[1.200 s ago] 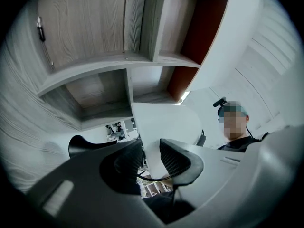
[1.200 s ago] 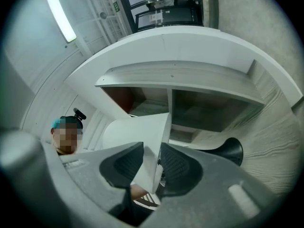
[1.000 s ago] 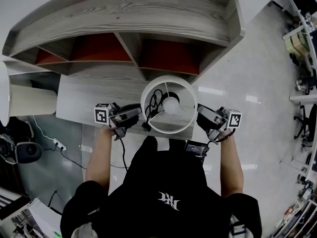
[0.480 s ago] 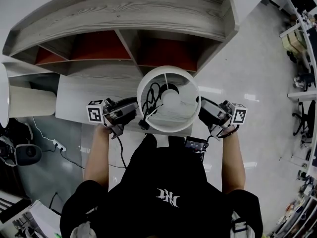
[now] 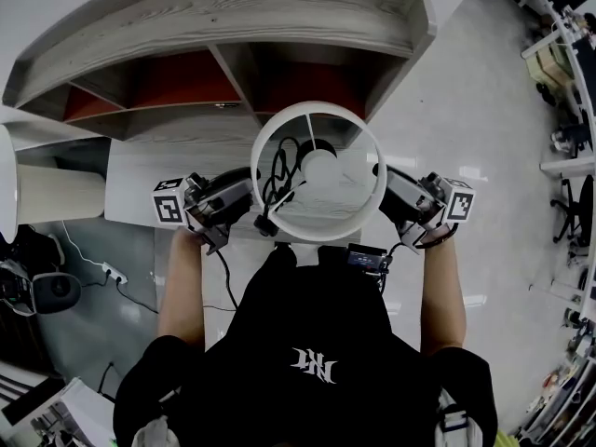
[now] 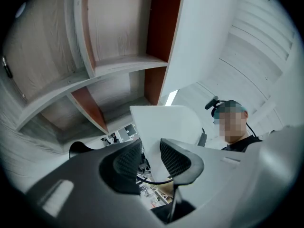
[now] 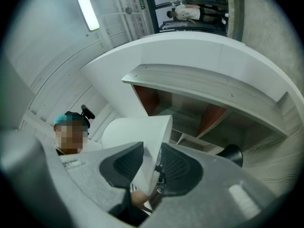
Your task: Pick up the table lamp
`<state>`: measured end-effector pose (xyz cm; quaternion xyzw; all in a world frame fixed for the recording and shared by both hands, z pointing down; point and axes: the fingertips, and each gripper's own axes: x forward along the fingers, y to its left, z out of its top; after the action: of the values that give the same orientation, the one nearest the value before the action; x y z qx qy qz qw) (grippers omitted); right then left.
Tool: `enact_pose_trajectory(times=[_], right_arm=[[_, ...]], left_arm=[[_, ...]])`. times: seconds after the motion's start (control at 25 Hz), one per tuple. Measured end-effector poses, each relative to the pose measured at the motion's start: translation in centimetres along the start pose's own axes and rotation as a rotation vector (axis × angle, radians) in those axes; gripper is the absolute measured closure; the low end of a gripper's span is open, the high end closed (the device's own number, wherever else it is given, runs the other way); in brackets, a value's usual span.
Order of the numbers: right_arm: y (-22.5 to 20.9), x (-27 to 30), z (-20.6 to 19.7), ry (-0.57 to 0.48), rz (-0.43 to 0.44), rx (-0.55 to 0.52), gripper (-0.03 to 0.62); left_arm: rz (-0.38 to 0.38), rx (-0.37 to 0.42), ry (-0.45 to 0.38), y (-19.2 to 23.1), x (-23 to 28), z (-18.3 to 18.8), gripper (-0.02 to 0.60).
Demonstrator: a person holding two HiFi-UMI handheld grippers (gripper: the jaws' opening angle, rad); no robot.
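The table lamp [image 5: 317, 234] is a white drum shade with a round bulb [image 5: 321, 166] and a black cord [image 5: 276, 180] showing inside it. It hangs in the air above the desk, between my two grippers. My left gripper [image 5: 248, 192] is shut on the shade's left wall, and my right gripper [image 5: 385, 186] is shut on its right wall. In the left gripper view the shade wall [image 6: 166, 125] runs between the pads of the left gripper [image 6: 151, 156]. The right gripper view shows the shade [image 7: 135, 132] pinched in the right gripper [image 7: 152, 161]. The lamp's base is hidden.
A grey wooden shelf unit [image 5: 233, 17] with red-backed compartments stands behind a white desk top [image 5: 140, 170]. A cream cylinder like a second shade [image 5: 58, 192] lies at the left. A power strip [image 5: 110, 271] and cables lie on the glossy floor.
Both grippers have risen together with the lamp held between them. The shade now looks larger and nearer to the head camera, and sits higher against the shelves.
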<state>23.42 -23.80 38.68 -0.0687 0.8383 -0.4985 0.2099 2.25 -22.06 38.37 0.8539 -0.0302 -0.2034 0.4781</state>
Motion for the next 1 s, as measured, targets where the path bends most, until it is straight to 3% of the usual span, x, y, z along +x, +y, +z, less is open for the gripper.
enact_pose_trajectory(times=[0.44,1.0], right_arm=[[2.2,0.9,0.8,0.007,0.019,-0.035,0.477],[3.3,1.4,1.5,-0.002,0.061,-0.044,0.476]], left_arm=[[-0.011,0.050,-0.032,-2.8,0.6,1.5,0.459],[-0.007,0.065,-0.034,-3.5,0.8,1.5,0.457]])
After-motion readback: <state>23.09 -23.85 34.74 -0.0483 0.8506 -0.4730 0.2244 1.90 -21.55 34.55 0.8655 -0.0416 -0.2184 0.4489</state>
